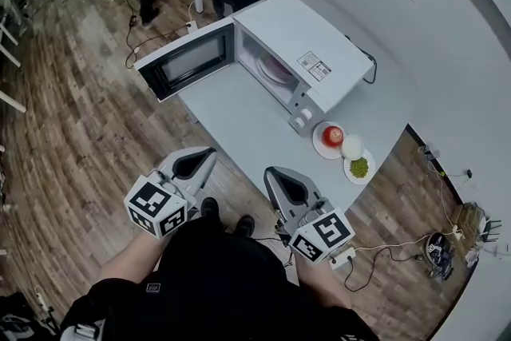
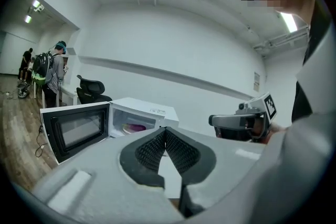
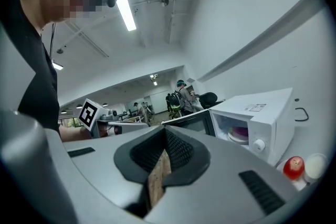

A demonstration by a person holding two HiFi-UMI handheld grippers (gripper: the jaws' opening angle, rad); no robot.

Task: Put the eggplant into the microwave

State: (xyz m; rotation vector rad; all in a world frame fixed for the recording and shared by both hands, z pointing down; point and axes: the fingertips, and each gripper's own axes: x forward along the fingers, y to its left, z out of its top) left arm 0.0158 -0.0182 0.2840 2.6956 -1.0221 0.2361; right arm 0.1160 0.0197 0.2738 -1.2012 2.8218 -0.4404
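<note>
Left gripper view: eggplant (image 2: 137,127) inside microwave (image 2: 152,109), well beyond left claw (image 2: 166,130).

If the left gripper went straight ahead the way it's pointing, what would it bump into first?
Probably the microwave, around its open front: the left gripper lines up with it, though depth is hard to judge.

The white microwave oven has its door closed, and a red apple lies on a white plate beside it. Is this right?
No. The head view shows the white microwave oven with its door open; the red apple does lie on a white plate beside it.
</note>
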